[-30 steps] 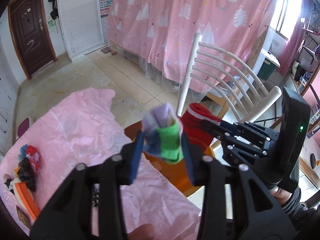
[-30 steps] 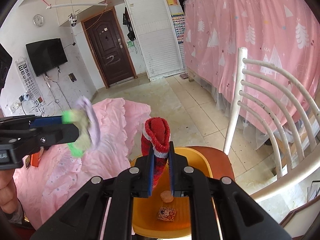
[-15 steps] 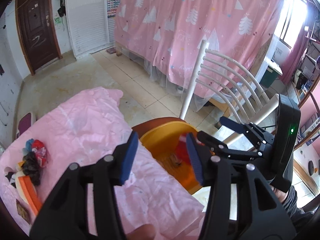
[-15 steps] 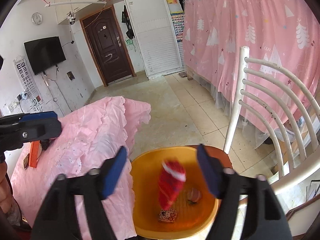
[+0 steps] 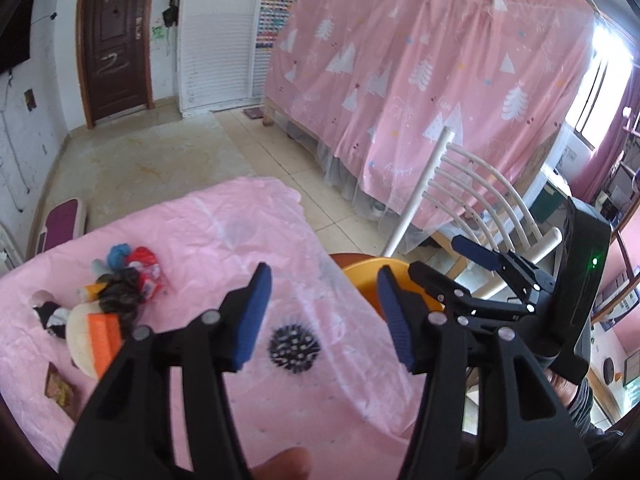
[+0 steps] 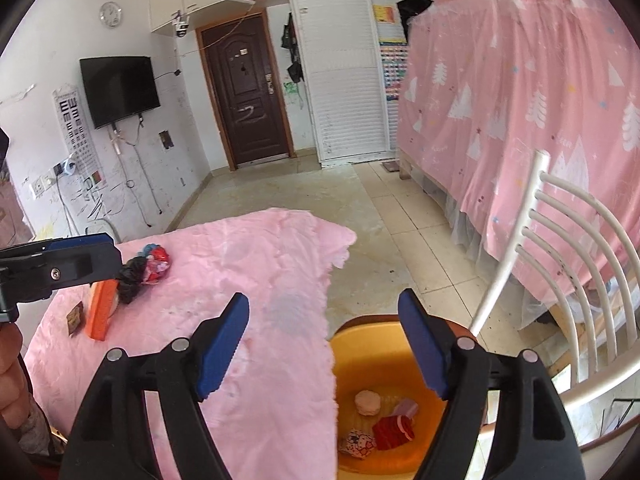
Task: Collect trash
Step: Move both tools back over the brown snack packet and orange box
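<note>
Trash was still piled on the far left of the pink cloth (image 5: 248,240): a heap of small bits (image 5: 120,280), red, blue and black, with an orange block (image 5: 105,336) just beside it. Nearer in, a black spiky ball (image 5: 294,347) was seen lying alone on the cloth, between the blue pads of the left gripper (image 5: 320,316). That gripper was spread wide and nothing was held in it. One second earlier a green and purple wad had been pinched there; now it was gone from the pads.

To the right, the right gripper (image 6: 324,344) was also spread wide and empty. The red sock (image 6: 394,432) that had been squeezed in it a second ago was now lying in the orange bowl (image 6: 344,344), down below the cloth's right edge. A round pink bit (image 6: 367,402) and a small printed packet (image 6: 358,444) were lying near it.

So two pieces had been dropped, and both grippers were free. The task was probably not finished, since the heap and the spiky ball were left on the cloth. The ball would likely be picked next.
</note>
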Motion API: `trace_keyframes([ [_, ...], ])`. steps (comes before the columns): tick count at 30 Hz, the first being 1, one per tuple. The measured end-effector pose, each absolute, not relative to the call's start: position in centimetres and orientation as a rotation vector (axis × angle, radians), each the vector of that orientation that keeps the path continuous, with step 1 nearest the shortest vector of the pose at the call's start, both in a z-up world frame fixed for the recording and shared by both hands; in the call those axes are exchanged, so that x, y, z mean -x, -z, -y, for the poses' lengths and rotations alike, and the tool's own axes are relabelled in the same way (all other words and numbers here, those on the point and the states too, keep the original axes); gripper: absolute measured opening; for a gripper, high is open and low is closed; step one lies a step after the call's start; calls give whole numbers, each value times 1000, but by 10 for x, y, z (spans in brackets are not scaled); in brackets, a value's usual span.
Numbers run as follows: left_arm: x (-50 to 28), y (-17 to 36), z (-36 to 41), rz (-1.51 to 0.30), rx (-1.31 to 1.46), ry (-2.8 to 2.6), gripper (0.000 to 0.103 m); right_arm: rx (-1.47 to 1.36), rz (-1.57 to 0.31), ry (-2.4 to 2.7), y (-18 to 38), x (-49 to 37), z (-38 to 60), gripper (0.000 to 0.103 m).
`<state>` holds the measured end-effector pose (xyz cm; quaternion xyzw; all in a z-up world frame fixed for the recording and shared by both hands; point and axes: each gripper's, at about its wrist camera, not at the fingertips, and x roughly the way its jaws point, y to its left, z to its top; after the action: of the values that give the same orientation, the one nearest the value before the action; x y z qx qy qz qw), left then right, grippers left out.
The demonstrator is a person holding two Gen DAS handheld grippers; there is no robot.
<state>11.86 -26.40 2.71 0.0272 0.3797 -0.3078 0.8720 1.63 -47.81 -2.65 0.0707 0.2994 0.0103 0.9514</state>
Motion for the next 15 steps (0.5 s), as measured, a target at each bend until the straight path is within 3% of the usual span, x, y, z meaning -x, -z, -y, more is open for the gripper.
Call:
trace_keyframes([
  [10, -120, -30, 187, -764, 30, 544, 54, -65, -617, -108, 11, -34, 403, 67],
  [15, -115, -30, 150, -751, 60, 493, 61, -31, -630, -152, 9, -40, 366, 67],
])
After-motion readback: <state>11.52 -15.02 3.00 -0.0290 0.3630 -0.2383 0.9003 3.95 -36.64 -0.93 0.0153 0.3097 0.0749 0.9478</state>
